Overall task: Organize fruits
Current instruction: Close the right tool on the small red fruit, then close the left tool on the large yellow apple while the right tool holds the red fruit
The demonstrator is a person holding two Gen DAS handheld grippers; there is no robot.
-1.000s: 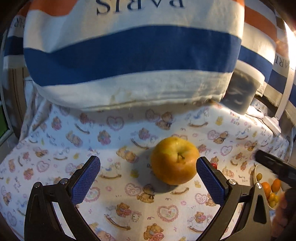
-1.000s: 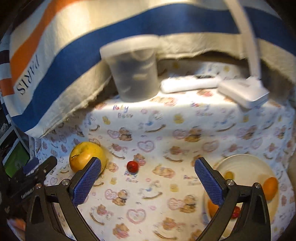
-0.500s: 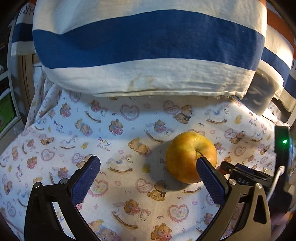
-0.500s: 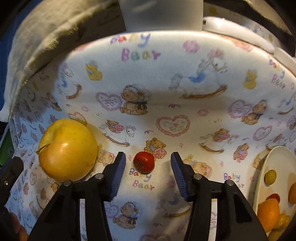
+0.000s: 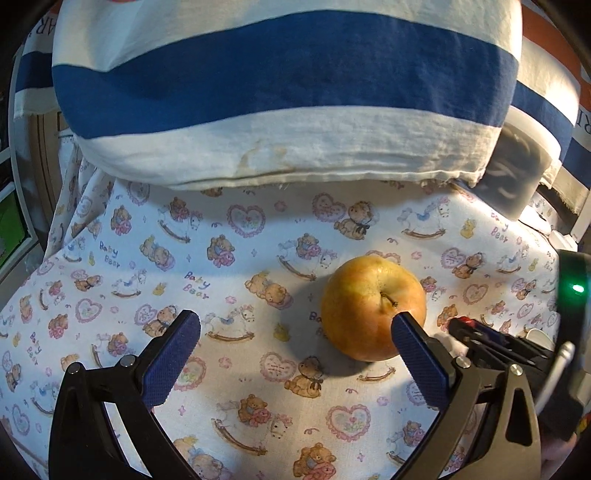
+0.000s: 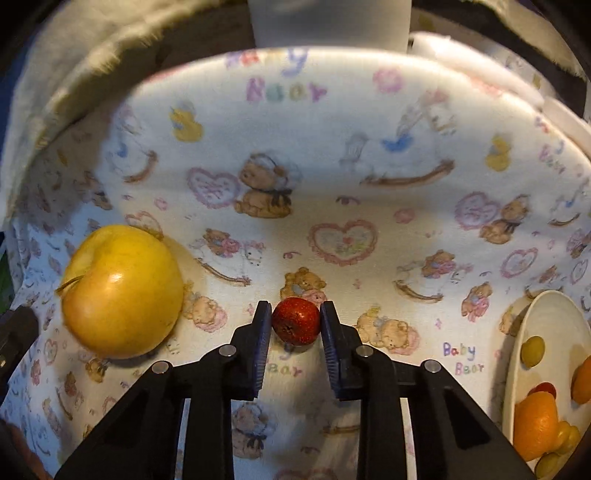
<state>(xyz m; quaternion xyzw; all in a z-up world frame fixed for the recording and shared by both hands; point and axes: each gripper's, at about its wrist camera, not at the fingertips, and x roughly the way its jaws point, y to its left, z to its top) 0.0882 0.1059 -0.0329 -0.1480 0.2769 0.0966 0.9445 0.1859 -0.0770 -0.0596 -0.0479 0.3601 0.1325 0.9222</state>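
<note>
A small red fruit lies on the teddy-bear cloth, and my right gripper is closing on it, both blue pads touching its sides. Left of it sits a yellow apple. In the left wrist view the same apple rests just beyond my right-hand fingertip. My left gripper is open with only cloth between its fingers. The right gripper shows there at the right, its tip on the red fruit. A cream plate at the right edge holds an orange and several small fruits.
A blue, white and orange striped cloth hangs over the back of the surface. A translucent container stands at the back, next to a white object. The printed cloth drops away at the left.
My right gripper has come down and forward to the small red fruit and its jaws have closed from wide open onto it. The left gripper stayed open and hardly moved.
</note>
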